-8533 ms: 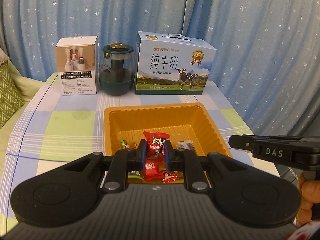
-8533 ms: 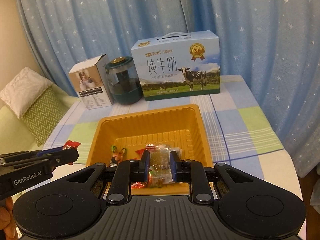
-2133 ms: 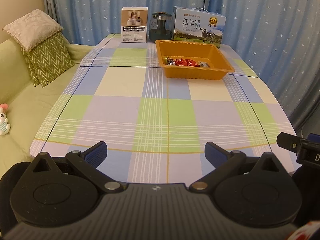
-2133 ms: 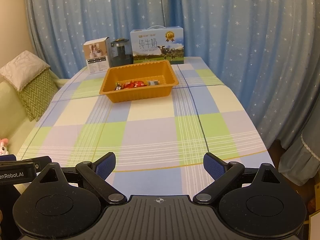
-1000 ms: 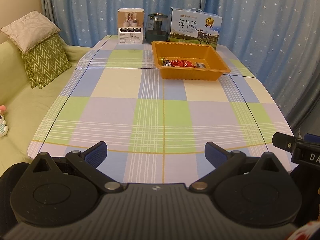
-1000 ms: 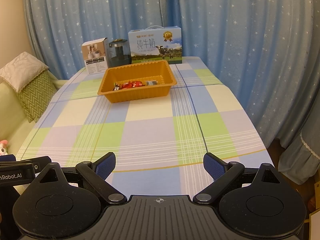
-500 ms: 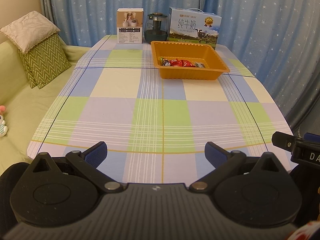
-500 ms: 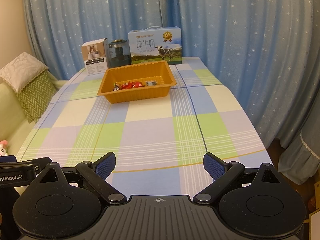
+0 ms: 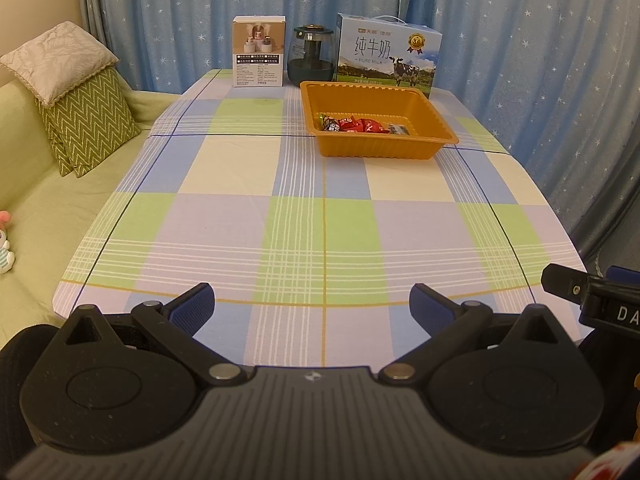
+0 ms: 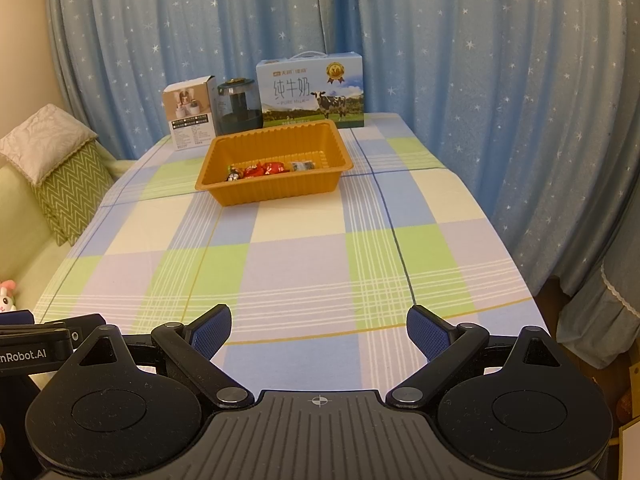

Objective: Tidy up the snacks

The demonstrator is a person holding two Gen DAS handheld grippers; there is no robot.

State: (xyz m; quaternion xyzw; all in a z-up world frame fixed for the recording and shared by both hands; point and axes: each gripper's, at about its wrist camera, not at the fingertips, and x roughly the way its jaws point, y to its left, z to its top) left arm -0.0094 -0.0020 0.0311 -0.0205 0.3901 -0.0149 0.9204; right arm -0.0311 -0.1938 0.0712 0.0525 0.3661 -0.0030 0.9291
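An orange tray stands at the far end of the checked table and also shows in the right wrist view. Several wrapped snacks lie in it, mostly red ones, also seen from the right. My left gripper is open and empty, held back over the table's near edge. My right gripper is open and empty too, over the near edge to the right. Both are far from the tray.
Behind the tray stand a milk carton box, a dark glass jar and a small white box. A green sofa with cushions lies left of the table. Blue star curtains hang behind and to the right.
Both grippers held snacks over the tray 8.5 s ago; they have since let go and pulled far back to the near edge. In the last second almost nothing moved.
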